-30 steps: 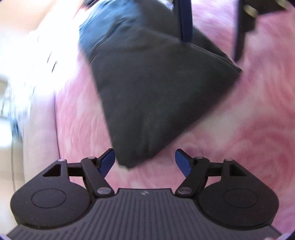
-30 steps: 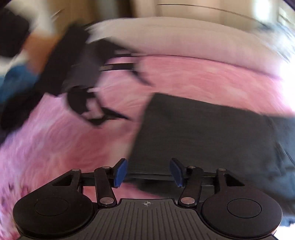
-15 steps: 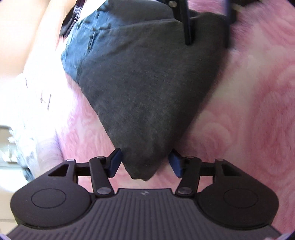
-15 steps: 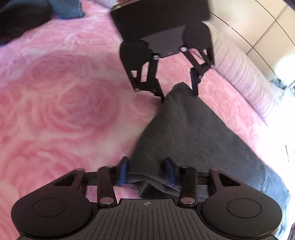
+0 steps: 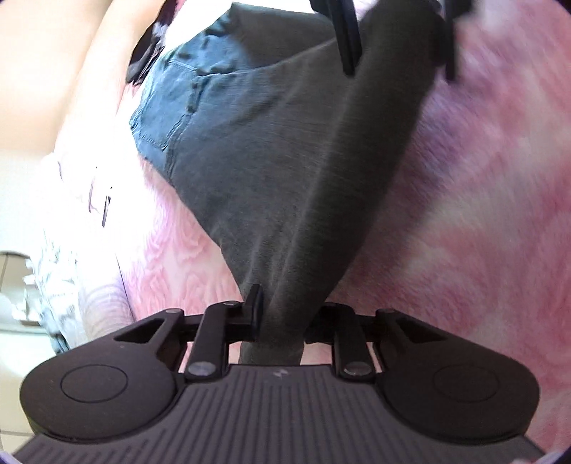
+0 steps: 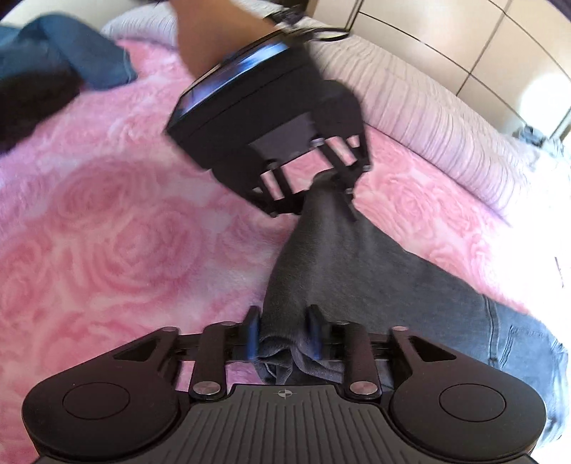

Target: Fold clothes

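A dark grey garment [image 5: 285,160] lies on a pink rose blanket [image 5: 481,214], with a denim part showing pocket seams [image 5: 167,107] at its far left. My left gripper [image 5: 285,314] is closing, and its jaws pinch a bunched corner of the cloth. In the right wrist view my right gripper [image 6: 282,328] has a gathered corner of the same garment [image 6: 339,271] filling the gap between its blue pads while its jaws are opening. The cloth runs taut between both grippers. The left gripper [image 6: 324,200] holds the far corner, and the right gripper [image 5: 399,73] shows at the top of the left wrist view.
A person's forearm [image 6: 221,32] carries the left gripper. A blue garment [image 6: 89,53] and dark clothes [image 6: 28,103] lie at the blanket's far left. A pale striped bedcover [image 6: 428,107] edges the bed, with beige panels [image 6: 481,43] beyond it.
Both grippers moved onto opposite corners of the grey garment. The left jaws narrowed until they pinched the corner. The cloth now bunches up and stretches between the two grippers.
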A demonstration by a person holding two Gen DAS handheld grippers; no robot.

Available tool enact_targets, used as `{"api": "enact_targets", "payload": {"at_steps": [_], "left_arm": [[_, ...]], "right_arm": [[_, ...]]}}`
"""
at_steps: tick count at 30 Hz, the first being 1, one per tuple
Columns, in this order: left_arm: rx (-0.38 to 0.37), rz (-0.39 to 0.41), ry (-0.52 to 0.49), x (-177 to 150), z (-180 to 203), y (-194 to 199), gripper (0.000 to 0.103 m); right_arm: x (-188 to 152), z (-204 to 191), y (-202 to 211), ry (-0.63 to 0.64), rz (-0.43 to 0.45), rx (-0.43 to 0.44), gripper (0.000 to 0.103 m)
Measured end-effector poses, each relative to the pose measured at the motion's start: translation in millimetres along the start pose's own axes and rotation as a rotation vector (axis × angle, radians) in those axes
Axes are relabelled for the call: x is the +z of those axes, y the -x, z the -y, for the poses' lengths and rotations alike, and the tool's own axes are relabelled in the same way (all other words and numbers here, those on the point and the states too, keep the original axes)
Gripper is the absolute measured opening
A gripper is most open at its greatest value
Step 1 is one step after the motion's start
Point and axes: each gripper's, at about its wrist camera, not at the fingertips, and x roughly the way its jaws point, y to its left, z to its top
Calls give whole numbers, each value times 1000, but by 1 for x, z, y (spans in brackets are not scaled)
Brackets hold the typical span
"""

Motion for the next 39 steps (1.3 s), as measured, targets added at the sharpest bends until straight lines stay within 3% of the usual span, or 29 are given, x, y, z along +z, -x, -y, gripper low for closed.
{"api": "enact_targets", "payload": {"at_steps": [3, 7, 9, 12, 18, 25, 28, 31, 34, 37, 39], "left_arm": [[-17, -9, 51, 2, -12, 5, 16], [-38, -20, 112, 3, -24, 11, 16], [-34, -23, 124, 4, -23, 14, 15], [-24, -29, 156, 5, -23, 26, 14], [-19, -89, 231, 2, -13, 89, 14], [-195, -230, 391, 0, -2, 186, 14], [-244, -257, 444, 7, -23, 204, 14], [-198, -243, 473, 24, -71, 198, 16], [-132, -221, 506, 39, -120, 191, 23], [-39, -168, 548, 56, -169, 169, 39], [20, -142, 603, 64, -196, 152, 45]], "right_arm": [[1, -18, -14, 68, -38, -71, 72], [-8, -23, -35, 147, -51, -189, 71], [-14, -9, -39, 105, -70, -187, 41], [-14, 8, -29, 51, -71, -137, 16], [6, -3, 19, 16, -26, -42, 13], [34, -37, 85, -55, 78, 282, 13], [36, -13, 103, -146, 131, 422, 12], [34, 31, 121, -225, 186, 459, 12], [25, 94, 130, -346, 226, 441, 12], [11, 161, 135, -471, 258, 399, 12], [-12, 208, 127, -581, 259, 366, 12]]}}
